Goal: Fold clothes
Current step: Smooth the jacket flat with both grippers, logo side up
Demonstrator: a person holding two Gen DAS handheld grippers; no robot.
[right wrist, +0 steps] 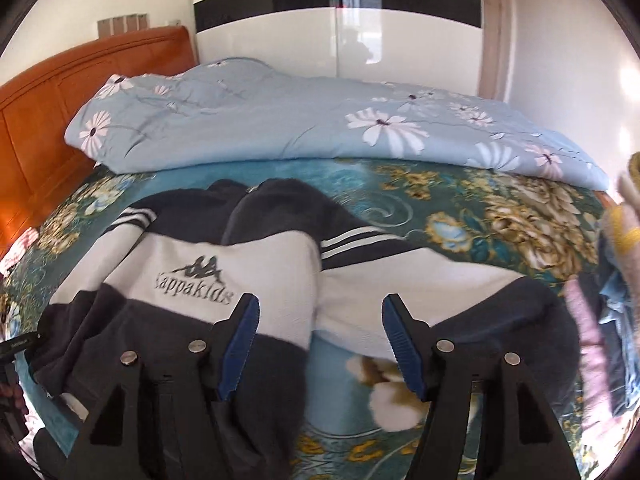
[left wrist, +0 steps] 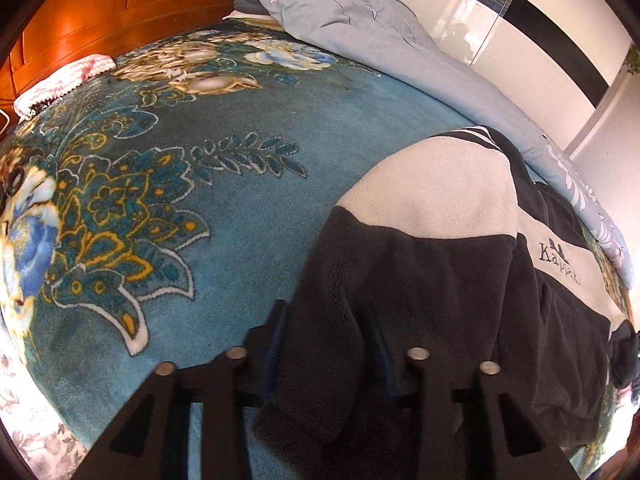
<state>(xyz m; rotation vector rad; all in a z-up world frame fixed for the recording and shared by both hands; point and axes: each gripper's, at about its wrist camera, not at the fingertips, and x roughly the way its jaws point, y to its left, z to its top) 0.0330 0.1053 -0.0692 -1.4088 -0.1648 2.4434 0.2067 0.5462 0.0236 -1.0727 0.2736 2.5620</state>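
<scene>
The fleece sweatshirt (right wrist: 276,276), dark navy with a broad cream band and a "Kappakids" logo, lies spread across the near half of my bed, on the teal floral blanket (left wrist: 248,216). Striped cuffs show at its far edge, and one sleeve reaches out to the right over the blanket. Beyond it, along the far side of the bed, lies a pale blue quilt (right wrist: 304,120) printed with white daisies, and the orange wooden headboard (right wrist: 44,120) rises at the left. A heap of other garments (right wrist: 616,280) sits at the right edge, too blurred for me to sort out. My left tongs (left wrist: 326,344) have a thick fold of the dark fleece pinched between their blue pads. My right tongs (right wrist: 318,344) stand spread wide over the sweatshirt's near hem, gripping nothing.
</scene>
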